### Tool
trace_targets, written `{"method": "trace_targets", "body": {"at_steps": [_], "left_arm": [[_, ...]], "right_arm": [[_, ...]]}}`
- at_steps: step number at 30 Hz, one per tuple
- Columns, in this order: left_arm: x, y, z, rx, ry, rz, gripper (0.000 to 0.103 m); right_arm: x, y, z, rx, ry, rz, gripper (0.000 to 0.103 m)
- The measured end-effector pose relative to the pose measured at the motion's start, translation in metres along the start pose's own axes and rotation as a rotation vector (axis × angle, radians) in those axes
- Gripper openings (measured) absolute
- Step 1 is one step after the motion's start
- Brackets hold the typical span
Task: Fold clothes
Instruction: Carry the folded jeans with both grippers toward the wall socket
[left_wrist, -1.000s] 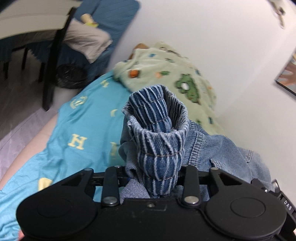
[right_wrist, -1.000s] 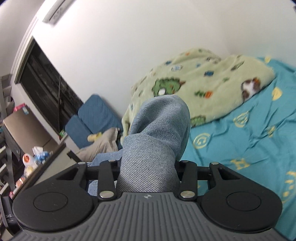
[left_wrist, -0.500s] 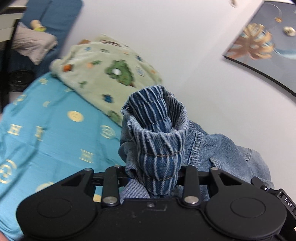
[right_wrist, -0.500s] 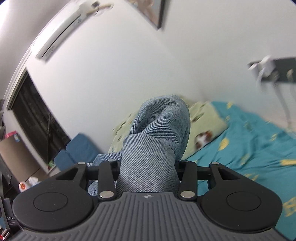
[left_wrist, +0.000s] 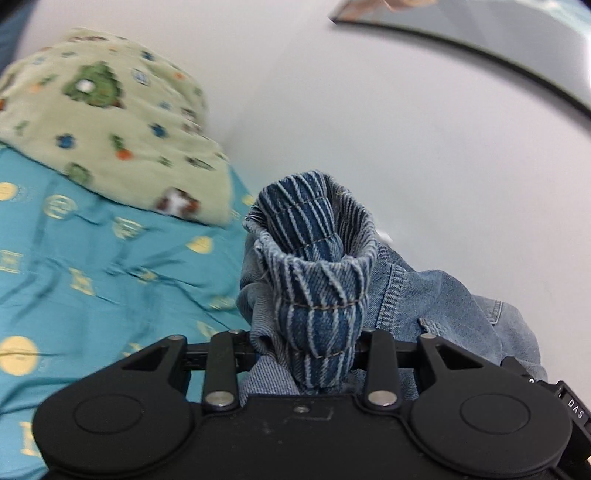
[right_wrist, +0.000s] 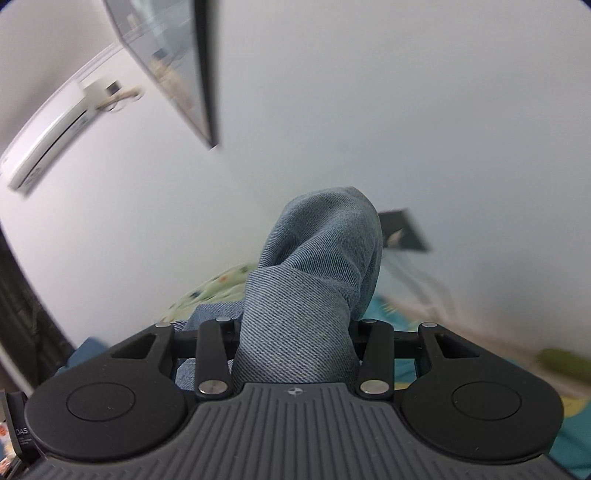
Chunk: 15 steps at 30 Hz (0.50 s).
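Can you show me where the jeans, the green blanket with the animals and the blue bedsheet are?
jeans (left_wrist: 317, 295): left wrist view, on the striped rolled cuff.
green blanket (left_wrist: 110, 122): left wrist view, on the middle of its patterned top.
blue bedsheet (left_wrist: 92, 295): left wrist view, on a bare wrinkled part.

Both views have swung along the bed toward the wall; chairs gone (framed picture now overhead).

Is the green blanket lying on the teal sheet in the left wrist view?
Yes, the green blanket rests on the teal sheet, its lower edge overlapping the sheet's patterned surface.
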<state>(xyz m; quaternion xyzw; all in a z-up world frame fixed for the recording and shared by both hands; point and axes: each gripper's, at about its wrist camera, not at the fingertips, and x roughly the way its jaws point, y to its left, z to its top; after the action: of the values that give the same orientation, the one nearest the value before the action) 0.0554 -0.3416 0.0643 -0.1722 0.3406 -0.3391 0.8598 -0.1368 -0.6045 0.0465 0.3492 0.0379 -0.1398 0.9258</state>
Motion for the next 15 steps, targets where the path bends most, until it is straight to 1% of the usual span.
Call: {"method": "trace_targets", "body": {"at_steps": [3,7,11,15], "left_arm": [[0.032,-0.007,-0.012,0.034,0.045,-0.043,0.032],[0.073,-0.011,-0.029,0.086,0.097,-0.079,0.032],[0.115,-0.006,-0.042,0.137,0.153,-0.091,0.032],[0.149,0.0,-0.055,0.19,0.181,-0.103,0.032]], "right_arm": [[-0.01,-0.022,0.002,0.001,-0.019,-0.048,0.044],[-0.014,-0.05,-0.008,0.007,-0.038,-0.099,0.044],[-0.009,-0.076,-0.03,0.013,-0.046,-0.153,0.044],[0.001,-0.098,-0.056,0.013,-0.049,-0.197,0.044]]}}
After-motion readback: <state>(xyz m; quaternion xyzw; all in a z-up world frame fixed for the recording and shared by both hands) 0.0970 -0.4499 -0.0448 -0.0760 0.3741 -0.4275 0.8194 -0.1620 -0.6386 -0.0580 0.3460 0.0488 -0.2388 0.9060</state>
